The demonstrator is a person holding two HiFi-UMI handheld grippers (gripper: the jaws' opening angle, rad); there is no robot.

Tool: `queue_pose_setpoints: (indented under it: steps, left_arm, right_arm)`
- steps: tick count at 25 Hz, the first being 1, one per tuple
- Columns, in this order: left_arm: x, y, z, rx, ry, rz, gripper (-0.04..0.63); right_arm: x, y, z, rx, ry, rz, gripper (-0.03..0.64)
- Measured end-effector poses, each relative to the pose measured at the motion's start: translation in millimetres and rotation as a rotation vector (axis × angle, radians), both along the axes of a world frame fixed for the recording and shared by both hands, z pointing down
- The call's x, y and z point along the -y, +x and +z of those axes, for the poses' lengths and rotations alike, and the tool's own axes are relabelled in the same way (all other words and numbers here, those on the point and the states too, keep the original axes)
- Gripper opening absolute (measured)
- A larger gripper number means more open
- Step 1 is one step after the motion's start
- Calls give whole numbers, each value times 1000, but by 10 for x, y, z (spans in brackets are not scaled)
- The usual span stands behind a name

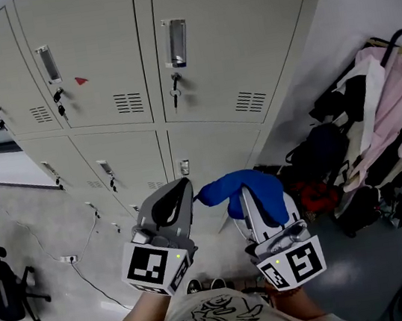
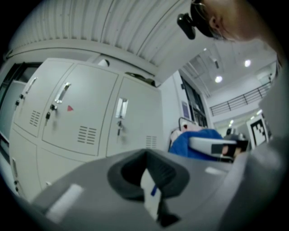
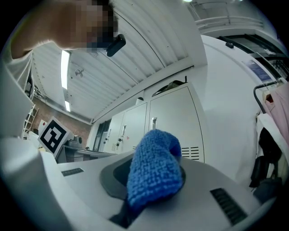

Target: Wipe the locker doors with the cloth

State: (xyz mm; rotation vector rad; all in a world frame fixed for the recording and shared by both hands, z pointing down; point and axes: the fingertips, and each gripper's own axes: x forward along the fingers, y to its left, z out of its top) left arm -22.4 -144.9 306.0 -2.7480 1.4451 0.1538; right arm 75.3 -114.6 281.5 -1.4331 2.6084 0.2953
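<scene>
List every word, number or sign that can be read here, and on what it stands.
No word or number is readable.
Red triangle, no letters: on an upper locker door.
Square black-and-white markers, no letters: on the left gripper and the right gripper.
Small label on a lower locker door: too small to read.
Print on the person's shirt: unreadable.
</scene>
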Motion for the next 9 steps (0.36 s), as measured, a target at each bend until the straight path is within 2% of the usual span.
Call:
queue_pose_setpoints:
  steps: [9]
  left_arm:
    - [17, -8, -5, -5, 1, -6, 2]
  right_arm:
    - [3, -8, -23, 1, 2, 1, 31]
